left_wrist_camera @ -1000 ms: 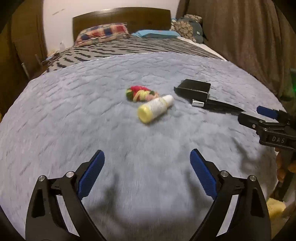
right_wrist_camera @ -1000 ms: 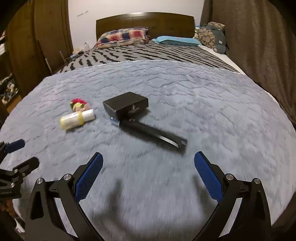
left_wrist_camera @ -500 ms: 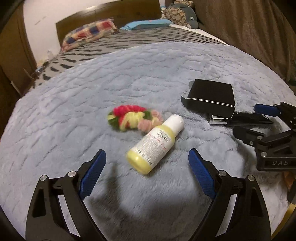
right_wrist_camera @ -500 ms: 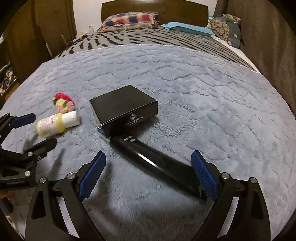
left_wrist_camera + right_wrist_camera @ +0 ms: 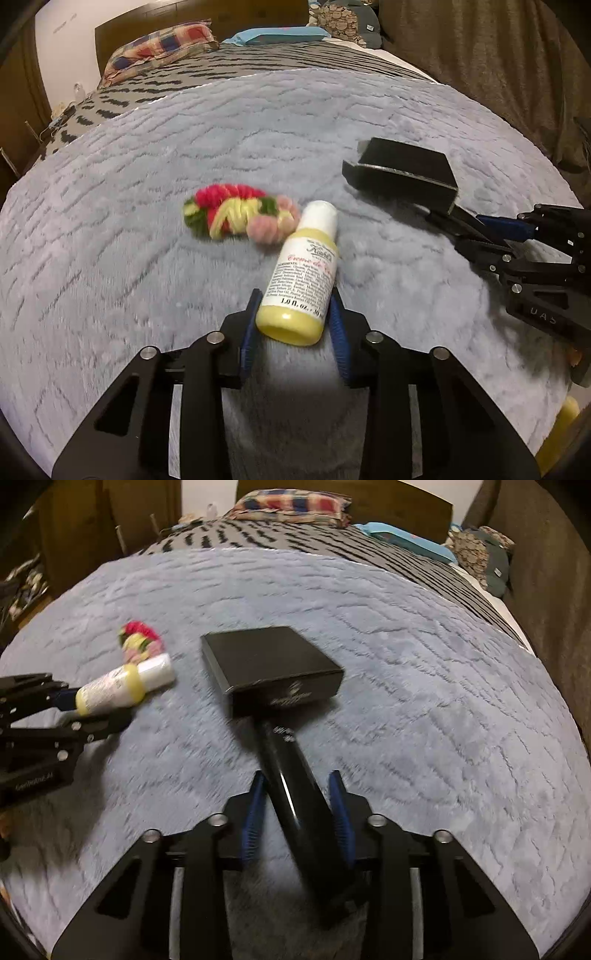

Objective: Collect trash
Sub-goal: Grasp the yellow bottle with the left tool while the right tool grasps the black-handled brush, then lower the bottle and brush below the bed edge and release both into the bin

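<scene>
A small yellow lotion bottle (image 5: 304,273) with a white cap lies on the grey blanket (image 5: 147,155). My left gripper (image 5: 295,325) is shut on its bottom end; both blue pads touch its sides. It also shows in the right wrist view (image 5: 122,686). A long glossy black tube (image 5: 295,805) lies against a flat black box (image 5: 269,664). My right gripper (image 5: 297,812) is closed around the tube's lower part. A multicoloured yarn scrunchie (image 5: 236,216) lies just beyond the bottle.
The black box (image 5: 402,173) sits right of the bottle, with my right gripper (image 5: 535,258) beside it. Pillows (image 5: 159,48) and the wooden headboard stand at the far end. A brown curtain (image 5: 498,55) hangs on the right.
Both grippers moved forward and closed: the left one onto the lotion bottle, the right one onto the black tube. Both were wide open before.
</scene>
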Tool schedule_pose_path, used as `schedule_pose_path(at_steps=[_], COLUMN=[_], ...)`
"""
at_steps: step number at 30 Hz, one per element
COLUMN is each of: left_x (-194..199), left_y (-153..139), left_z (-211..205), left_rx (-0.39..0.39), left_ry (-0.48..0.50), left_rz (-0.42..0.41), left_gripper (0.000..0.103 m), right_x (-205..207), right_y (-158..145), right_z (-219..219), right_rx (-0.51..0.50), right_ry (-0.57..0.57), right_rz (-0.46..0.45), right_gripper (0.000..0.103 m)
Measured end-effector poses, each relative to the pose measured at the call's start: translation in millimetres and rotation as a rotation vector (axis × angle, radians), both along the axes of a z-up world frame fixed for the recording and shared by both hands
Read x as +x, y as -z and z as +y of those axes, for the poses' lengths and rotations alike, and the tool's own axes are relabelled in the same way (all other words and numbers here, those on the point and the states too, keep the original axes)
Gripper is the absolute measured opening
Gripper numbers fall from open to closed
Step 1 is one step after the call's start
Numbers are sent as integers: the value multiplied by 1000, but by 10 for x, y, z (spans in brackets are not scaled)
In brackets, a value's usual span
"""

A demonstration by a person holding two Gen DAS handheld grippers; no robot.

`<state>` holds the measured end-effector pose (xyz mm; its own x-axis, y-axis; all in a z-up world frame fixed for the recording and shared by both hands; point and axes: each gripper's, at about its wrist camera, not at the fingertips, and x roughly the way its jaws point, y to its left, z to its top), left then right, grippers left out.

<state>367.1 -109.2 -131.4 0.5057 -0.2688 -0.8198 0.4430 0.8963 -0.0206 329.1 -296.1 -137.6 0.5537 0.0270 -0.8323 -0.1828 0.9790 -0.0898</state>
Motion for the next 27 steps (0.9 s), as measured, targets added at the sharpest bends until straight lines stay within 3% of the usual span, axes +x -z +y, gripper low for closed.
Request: schedule_pose_path(at_steps=[6, 13, 27], left_x=[-317, -839, -2466], left_y=[-78, -255, -347], left_z=[122, 325, 558], left_rx=[-27, -55, -114], left_ry=[-14, -24, -1], left_rz=[-2, -46, -183], left_gripper=[30, 29, 28], right_x=[-263, -954, -2475], right_y=[-89, -212, -251], right_z=[-34, 38, 179], right_rx=[118, 213, 349], right_ry=[31, -14, -18], right_rz=[2, -56, -166], right_gripper=[23, 23, 23])
